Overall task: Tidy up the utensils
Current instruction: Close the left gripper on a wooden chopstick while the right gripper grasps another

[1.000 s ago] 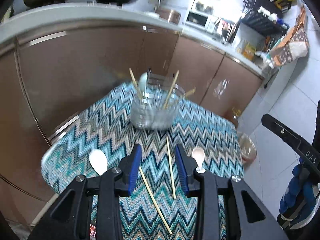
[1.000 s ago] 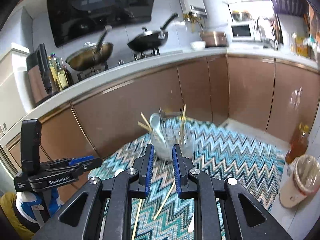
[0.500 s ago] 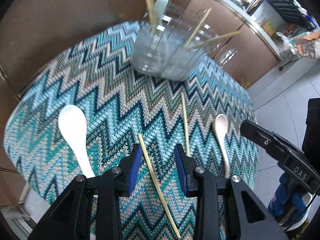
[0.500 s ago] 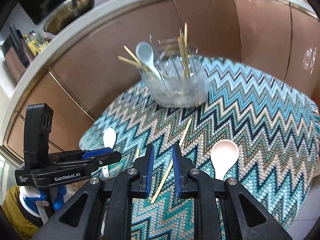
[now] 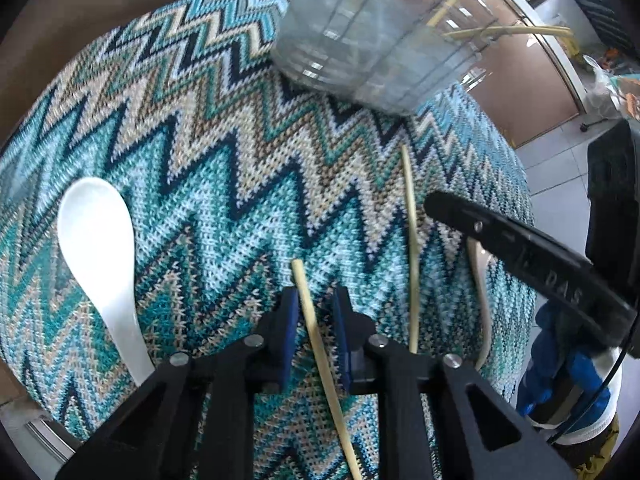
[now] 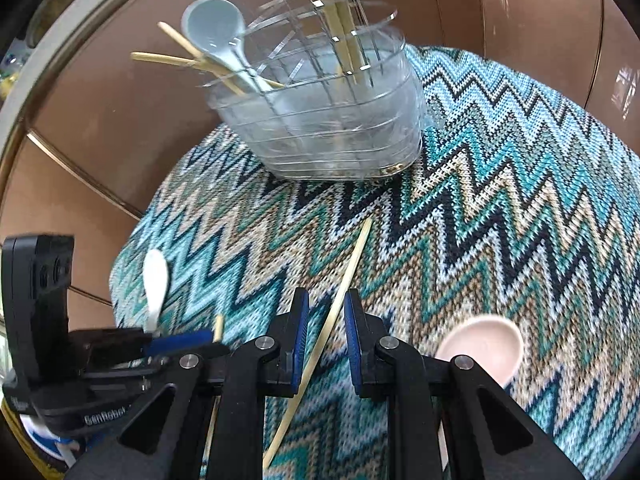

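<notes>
Both claws released: left claw (image 5: 314, 334) and right claw (image 6: 325, 342) each straddle a chopstick (image 5: 320, 344) (image 6: 340, 300) on the table (image 6: 520, 200); recommend lowering squarely before clenching.

Left gripper (image 5: 314, 330) open astride a chopstick (image 5: 320, 354) — white spoon (image 5: 100, 256) left, zigzag cloth (image 5: 224, 160) beneath
</notes>
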The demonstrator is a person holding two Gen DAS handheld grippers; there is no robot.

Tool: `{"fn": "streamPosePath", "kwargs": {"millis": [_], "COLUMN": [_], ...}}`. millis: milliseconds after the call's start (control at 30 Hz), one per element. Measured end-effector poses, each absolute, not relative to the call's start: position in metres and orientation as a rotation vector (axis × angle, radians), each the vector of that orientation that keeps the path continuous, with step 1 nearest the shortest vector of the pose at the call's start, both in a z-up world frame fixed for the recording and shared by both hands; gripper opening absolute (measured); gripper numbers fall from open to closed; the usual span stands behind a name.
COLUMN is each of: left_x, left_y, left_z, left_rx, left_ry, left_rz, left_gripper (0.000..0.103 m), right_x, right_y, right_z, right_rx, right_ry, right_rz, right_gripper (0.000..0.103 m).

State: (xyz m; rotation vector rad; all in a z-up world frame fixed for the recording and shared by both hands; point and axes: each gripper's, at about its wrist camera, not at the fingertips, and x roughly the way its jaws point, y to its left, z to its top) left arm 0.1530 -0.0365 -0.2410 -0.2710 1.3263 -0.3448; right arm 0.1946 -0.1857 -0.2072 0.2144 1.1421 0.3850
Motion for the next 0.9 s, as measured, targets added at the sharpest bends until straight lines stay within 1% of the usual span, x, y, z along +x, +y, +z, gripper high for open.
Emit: {"fn": "streamPosePath", "kwargs": {"millis": [133,267,500,700,900], "left_x": [0.159,0.16,0.164,0.155,0.142], "left_y": [-0.036,-0.038,-0.033,-0.022,-0.009], "left_z": [-0.245,-0.246,-0.248,-0.241,-0.217], "left_rx": [-0.296,-0.288,-0.333,-0.357,-0.406], "left_ry": [1.342,1.345,1.338,1.288,1.187], "left_rz": [-0.338,-0.335,-0.314,-0.305,-0.329], "left_gripper": [0.008,0.008,0.006,0.005,0.005], "right_x": [0.21,0.22,0.228,0.216,0.19], "right_y": [-0.183,-0.178,-0.17,-0.188,-0.197], "right_z": [-0.217,-0.231,-0.238,-0.224,-0.196], "right_rx": [0.211,0.193,0.185,0.229,0.232], "right_ry": [1.18,1.218,1.211,1.177,1.098], "right_rz": [0.368,0.353,0.358,0.378,0.424], "right_gripper": [0.014,0.012,0.009,0.006,0.005]}}
